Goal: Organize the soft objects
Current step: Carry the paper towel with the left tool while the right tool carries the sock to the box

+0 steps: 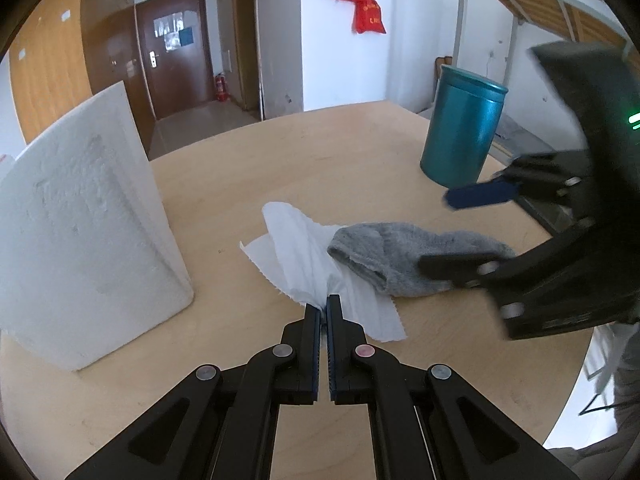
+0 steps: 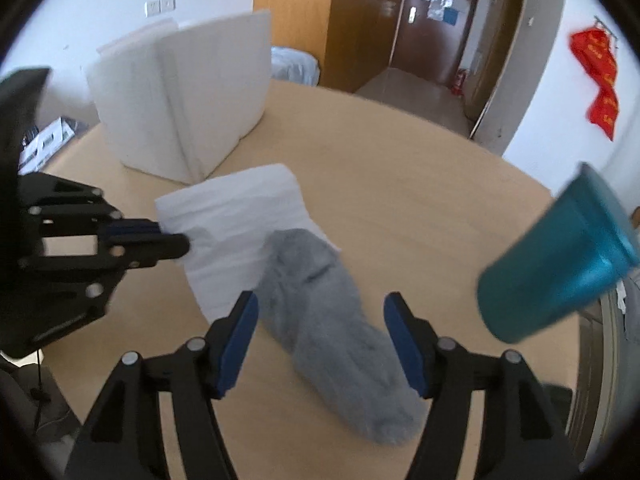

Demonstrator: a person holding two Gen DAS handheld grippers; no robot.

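Observation:
A grey sock (image 1: 400, 256) (image 2: 332, 320) lies flat on the round wooden table (image 1: 288, 160) (image 2: 420, 200), its cuff end resting on a crumpled white paper towel (image 1: 296, 248) (image 2: 240, 216). My left gripper (image 1: 324, 306) (image 2: 176, 242) is shut on the near edge of the paper towel. My right gripper (image 2: 322, 304) (image 1: 460, 232) stands open over the sock. The sock's foot runs between its blue pads (image 2: 240, 340), which do not press on it.
A white foam box (image 1: 80, 240) (image 2: 180, 100) stands on the table just beyond the paper towel. A teal metal can (image 1: 460, 132) (image 2: 560, 272) stands near the table's edge on the other side. Bare tabletop lies beyond the sock.

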